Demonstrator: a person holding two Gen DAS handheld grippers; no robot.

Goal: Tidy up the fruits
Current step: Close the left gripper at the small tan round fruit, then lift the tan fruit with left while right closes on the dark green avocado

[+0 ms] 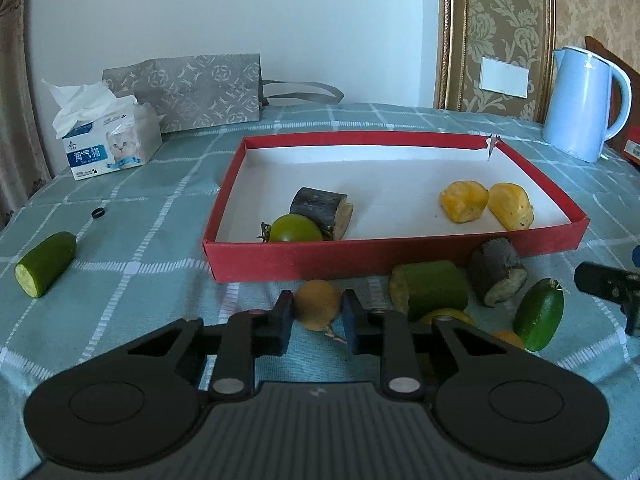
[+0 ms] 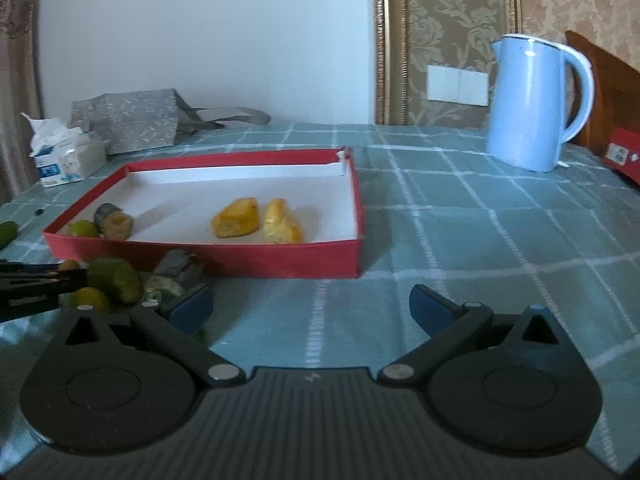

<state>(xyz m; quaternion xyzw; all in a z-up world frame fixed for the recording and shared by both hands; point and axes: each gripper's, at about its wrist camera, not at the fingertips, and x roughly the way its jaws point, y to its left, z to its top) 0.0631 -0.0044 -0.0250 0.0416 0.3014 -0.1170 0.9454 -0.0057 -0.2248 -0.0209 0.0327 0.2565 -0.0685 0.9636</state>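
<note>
With your left gripper clamped on the small brown fruit, the red tray lies straight ahead.
Your right gripper hangs spread wide, holding nothing.

Only readable thing I can spot is on the tissue box over at about 10 o'clock on the table: blue label with white Chinese characters, looks like 淘气猫, next to a kitten picture. Smaller print under it is too tiny. The red packet at 3 o'clock has a label, unreadable.
</note>
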